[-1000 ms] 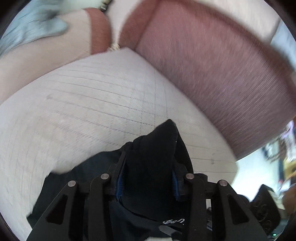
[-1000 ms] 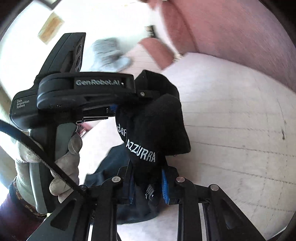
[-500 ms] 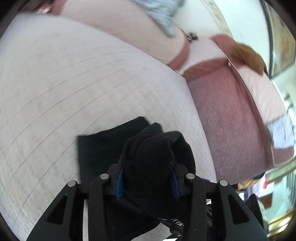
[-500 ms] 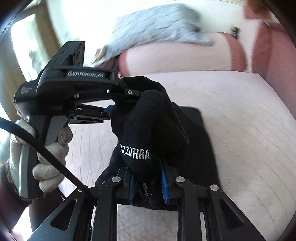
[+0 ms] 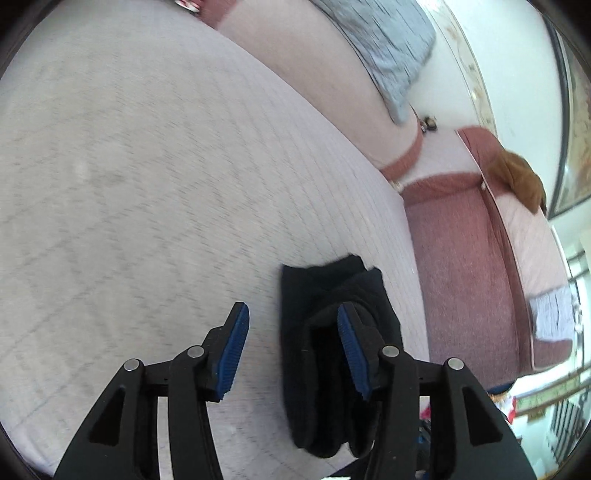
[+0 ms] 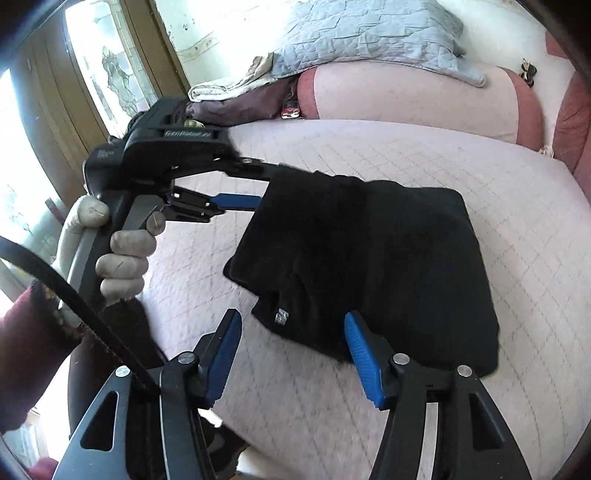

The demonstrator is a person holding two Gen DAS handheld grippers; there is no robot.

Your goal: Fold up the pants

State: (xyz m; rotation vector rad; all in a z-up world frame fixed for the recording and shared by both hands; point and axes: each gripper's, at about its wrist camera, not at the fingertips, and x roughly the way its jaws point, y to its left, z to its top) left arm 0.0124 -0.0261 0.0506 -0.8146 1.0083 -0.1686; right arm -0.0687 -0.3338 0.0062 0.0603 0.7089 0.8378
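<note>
Black folded fabric pants [image 6: 369, 266] lying in a compact stack on the pale pink quilted sofa seat [image 6: 406, 155], near its front edge. Right gripper [image 6: 291, 354] hovering at the stack's near edge, jaws just spread wide, blue pads clear of the cloth, nothing pinched. Left gripper [image 5: 291, 343] at the stack's far side, jaws just widened too; one blue-padded finger [image 5: 351, 350] touching the folded edge, the other over bare seat, no grip. Gloved hand [image 6: 122, 254] wrapped around the left gripper's handle. Grey quilted blanket [image 6: 369, 33] draped over the sofa arm behind.
</note>
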